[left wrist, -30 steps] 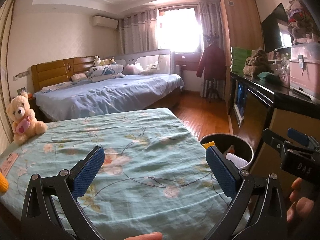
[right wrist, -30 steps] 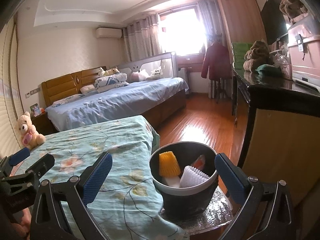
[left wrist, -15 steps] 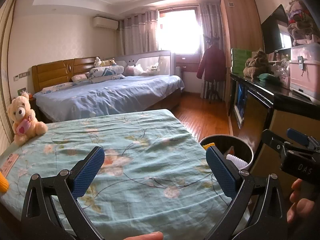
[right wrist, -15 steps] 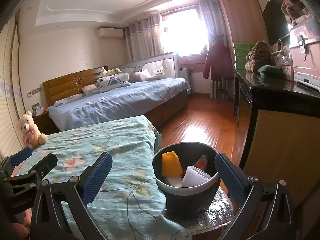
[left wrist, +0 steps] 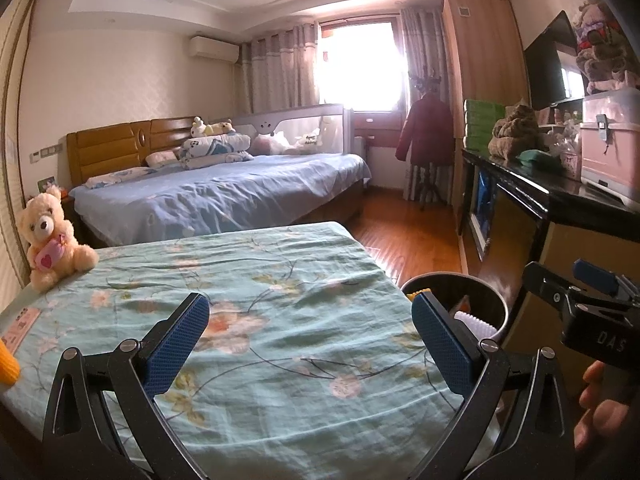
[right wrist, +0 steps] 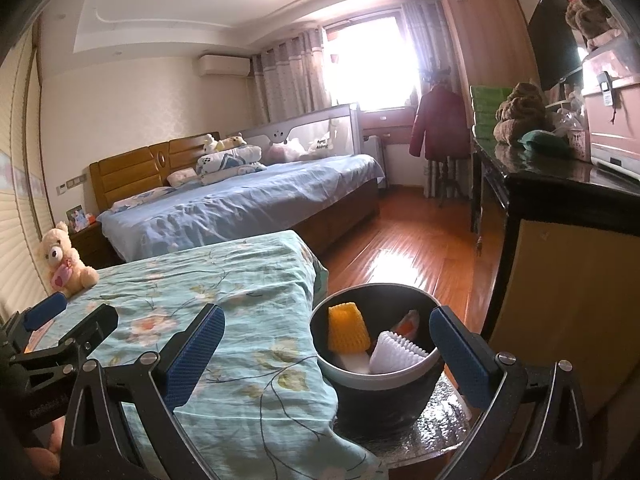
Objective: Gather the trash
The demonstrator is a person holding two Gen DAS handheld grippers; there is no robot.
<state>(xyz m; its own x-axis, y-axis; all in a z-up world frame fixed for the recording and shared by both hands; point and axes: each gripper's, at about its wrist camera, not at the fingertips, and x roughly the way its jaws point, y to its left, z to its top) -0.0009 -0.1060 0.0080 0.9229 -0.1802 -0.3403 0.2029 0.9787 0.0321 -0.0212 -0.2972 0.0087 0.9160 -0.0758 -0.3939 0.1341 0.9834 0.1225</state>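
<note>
A dark round trash bin (right wrist: 380, 384) stands on a silver mat beside the bed's right edge. It holds a yellow foam net (right wrist: 347, 328), a white foam net (right wrist: 396, 354) and an orange-and-white scrap (right wrist: 408, 322). The bin also shows in the left wrist view (left wrist: 480, 292). My right gripper (right wrist: 326, 350) is open and empty, low in front of the bin. My left gripper (left wrist: 310, 342) is open and empty above the floral teal bedsheet (left wrist: 260, 300). A yellow object (left wrist: 7, 364) peeks in at the left edge of the bed.
A cream teddy bear (left wrist: 48, 240) sits at the bed's far left corner. A larger blue bed (left wrist: 224, 192) stands behind. A black-topped cabinet (right wrist: 560, 208) with boxes runs along the right. Wooden floor (right wrist: 400, 248) lies between.
Both views have tilted up and drawn back a little. The bin's contents and both open grippers stay as they were.
</note>
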